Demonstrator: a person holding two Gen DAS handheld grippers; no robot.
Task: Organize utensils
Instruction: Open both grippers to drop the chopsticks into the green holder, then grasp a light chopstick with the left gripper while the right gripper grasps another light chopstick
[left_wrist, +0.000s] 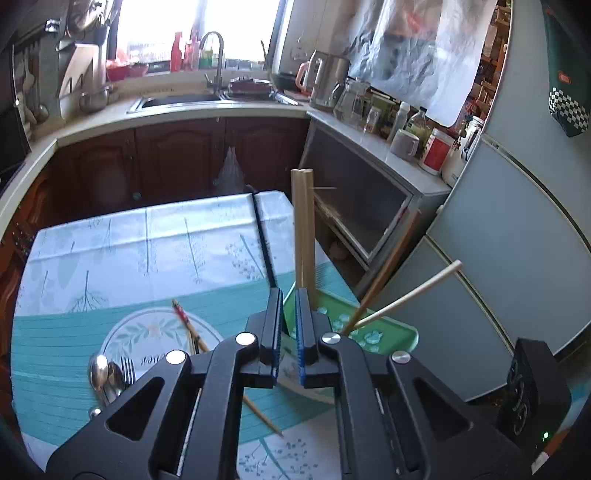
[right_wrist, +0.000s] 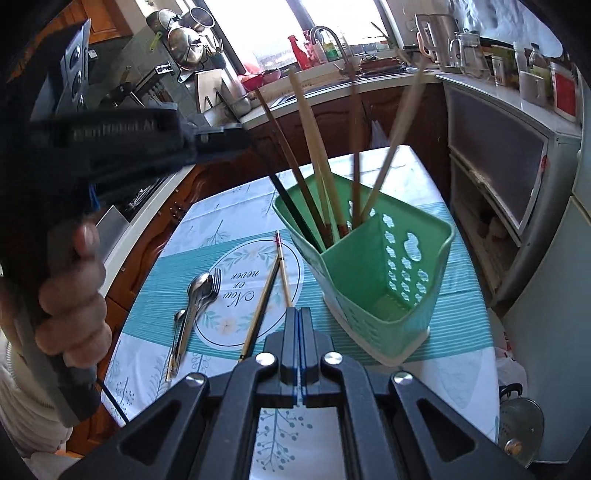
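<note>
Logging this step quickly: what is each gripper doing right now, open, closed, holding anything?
Left gripper: jaws slightly apart, empty, by the green basket.
Right gripper: jaws shut, empty, above the loose chopsticks.

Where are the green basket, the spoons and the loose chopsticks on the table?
green basket (right_wrist: 373, 291), right wrist view, front wall.
spoons (right_wrist: 199, 286), right wrist view, top bowl.
loose chopsticks (right_wrist: 264, 299), right wrist view, dark shaft.
</note>
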